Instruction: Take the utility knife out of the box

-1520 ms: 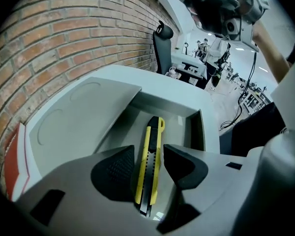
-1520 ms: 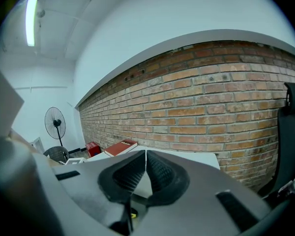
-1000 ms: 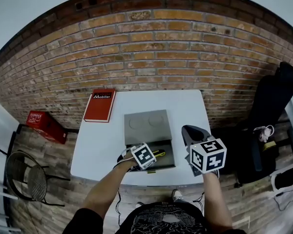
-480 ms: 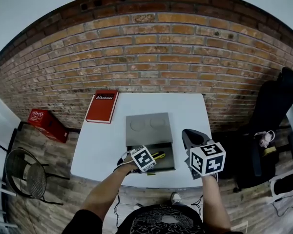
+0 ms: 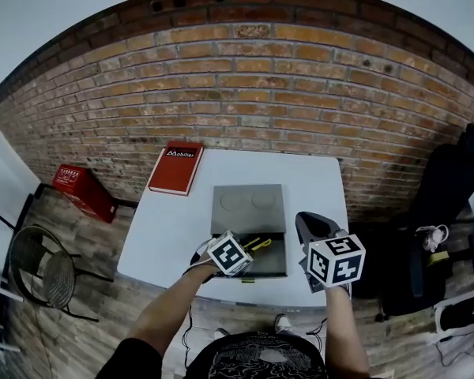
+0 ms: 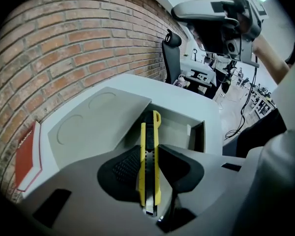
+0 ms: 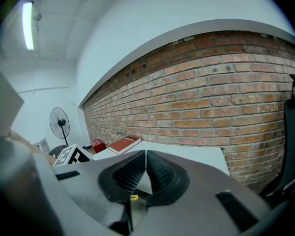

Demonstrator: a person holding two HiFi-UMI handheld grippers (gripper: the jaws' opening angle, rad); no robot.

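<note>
White surface [image 5: 174, 227] carries an open grey box [image 5: 247, 208]. Over its tray the left gripper's [image 6: 148, 170] jaws clamp a knife [image 6: 150, 132], slim and yellow, with a black ridged slider and bare metal at its near end. A red book [image 5: 174, 166] lies near the box, before a brick wall [image 5: 245, 93]. The knife's long axis runs along the jaws, looped end pointing away toward the box. The right gripper's [image 7: 145, 173] jaws are pressed together, empty.

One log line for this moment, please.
left tool: shut on utility knife | utility knife: over open gray box | right tool: shut, empty
</note>
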